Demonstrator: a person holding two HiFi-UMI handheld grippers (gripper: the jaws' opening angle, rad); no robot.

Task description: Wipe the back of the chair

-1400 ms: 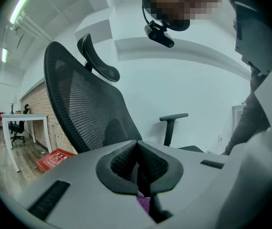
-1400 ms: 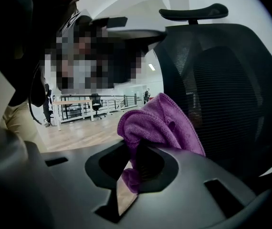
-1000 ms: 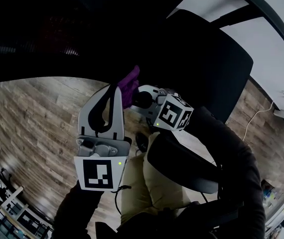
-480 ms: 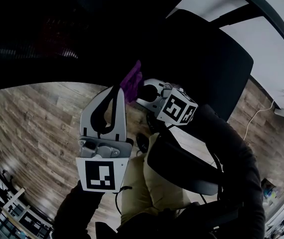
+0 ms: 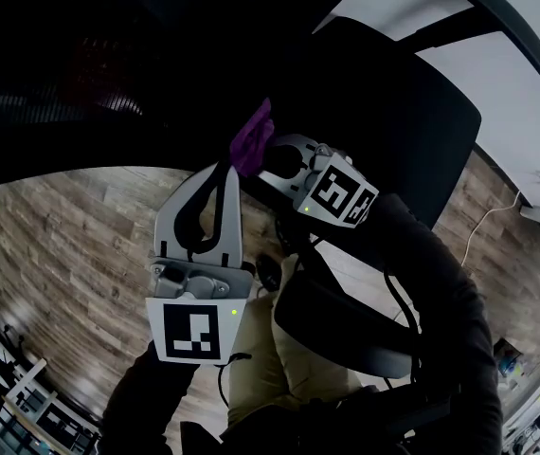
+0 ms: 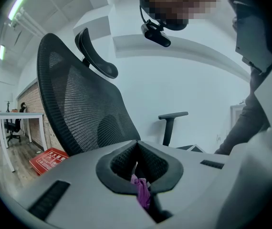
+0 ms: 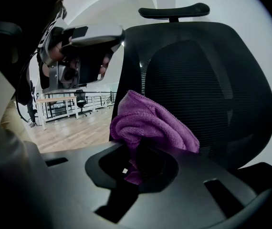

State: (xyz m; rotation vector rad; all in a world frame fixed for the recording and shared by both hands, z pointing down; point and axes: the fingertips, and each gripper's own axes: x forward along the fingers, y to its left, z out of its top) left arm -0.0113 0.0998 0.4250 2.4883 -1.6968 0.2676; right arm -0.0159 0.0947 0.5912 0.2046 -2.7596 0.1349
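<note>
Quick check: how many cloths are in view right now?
1: the purple cloth, clamped in the right tongs in front of the chair back. Others may be hidden.
</note>
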